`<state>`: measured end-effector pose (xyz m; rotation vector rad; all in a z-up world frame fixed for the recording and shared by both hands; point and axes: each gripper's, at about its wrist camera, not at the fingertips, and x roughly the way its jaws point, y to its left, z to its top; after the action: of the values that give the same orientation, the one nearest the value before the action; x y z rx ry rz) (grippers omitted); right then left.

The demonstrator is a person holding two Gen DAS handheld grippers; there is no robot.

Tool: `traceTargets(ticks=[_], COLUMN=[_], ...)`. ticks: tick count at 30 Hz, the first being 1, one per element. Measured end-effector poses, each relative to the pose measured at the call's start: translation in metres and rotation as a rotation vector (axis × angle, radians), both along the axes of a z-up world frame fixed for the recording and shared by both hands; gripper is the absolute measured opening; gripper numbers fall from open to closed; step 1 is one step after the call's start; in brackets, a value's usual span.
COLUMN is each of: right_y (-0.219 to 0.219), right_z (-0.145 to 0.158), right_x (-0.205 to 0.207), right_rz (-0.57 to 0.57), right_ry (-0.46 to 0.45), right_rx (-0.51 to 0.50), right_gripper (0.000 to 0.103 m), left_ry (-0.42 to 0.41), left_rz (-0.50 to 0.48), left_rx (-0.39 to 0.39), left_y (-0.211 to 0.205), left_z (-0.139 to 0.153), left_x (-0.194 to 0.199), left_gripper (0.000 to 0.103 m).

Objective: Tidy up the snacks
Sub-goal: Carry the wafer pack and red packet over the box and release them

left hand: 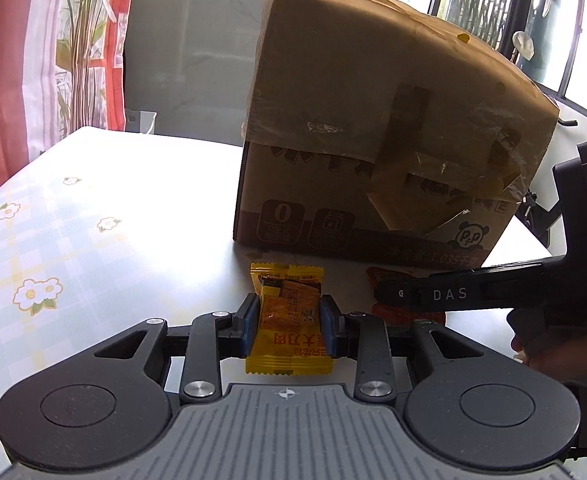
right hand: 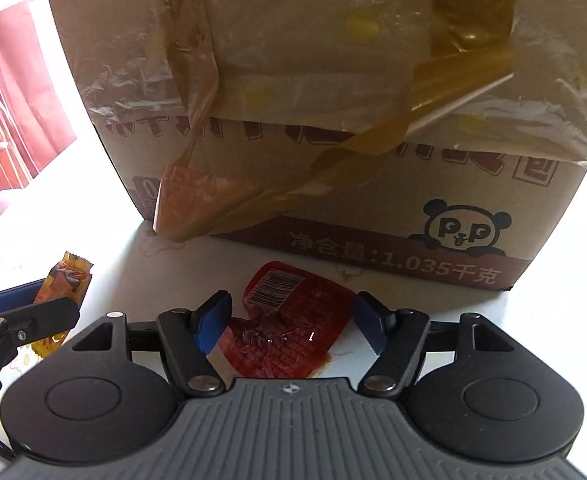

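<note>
Left gripper (left hand: 290, 316) pinches a yellow packet (left hand: 287, 320) between its blue pads, near the box (left hand: 373, 140) on the table (left hand: 113, 208). Right gripper (right hand: 289, 320) is spread wide around a red packet (right hand: 289, 320) lying flat just before the box.

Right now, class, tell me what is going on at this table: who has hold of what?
A person works two handheld grippers in front of a taped cardboard box. The left gripper is shut on a yellow snack packet. The right gripper is open, its fingers either side of a red snack packet that lies on the table just before the box. No snack has visibly gone into the box yet.
</note>
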<state>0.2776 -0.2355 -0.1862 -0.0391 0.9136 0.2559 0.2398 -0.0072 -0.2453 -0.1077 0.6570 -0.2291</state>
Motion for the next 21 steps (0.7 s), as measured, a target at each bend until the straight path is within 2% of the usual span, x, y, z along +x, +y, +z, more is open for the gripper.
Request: traceTargets(ticks=[4, 7, 11, 12, 13, 21], right_y=[0.006, 0.008, 0.008, 0.008, 0.008, -0.011], right_z=[-0.005, -0.008, -0.008, -0.007, -0.006, 0.012], right_x=[0.000, -0.004, -0.011, -0.013, -0.017, -0.050], right_rz=[0.004, 0.014, 0.018, 0.019, 0.021, 0.025], right_ry=[-0.002, -0.014, -0.039, -0.049, -0.060, -0.129], right_rx=[-0.018, -0.015, 0.009, 0.011, 0.011, 0.115], right_gripper=[0.070, 0.062, 0.037, 0.022, 0.016, 0.016], left_ry=[0.003, 0.007, 0.003, 0.001, 0.000, -0.002], left_rz=[-0.001, -0.003, -0.002, -0.002, 0.000, -0.012], left_rx=[0.005, 0.011, 0.015, 0.016, 0.018, 0.045], left_y=[0.000, 0.000, -0.001, 0.000, -0.001, -0.010], left_z=[0.000, 0.000, 0.001, 0.001, 0.001, 0.003], left_x=[0.000, 0.001, 0.002, 0.002, 0.001, -0.002], left_gripper=[0.034, 0.034, 0.034, 0.034, 0.034, 0.034])
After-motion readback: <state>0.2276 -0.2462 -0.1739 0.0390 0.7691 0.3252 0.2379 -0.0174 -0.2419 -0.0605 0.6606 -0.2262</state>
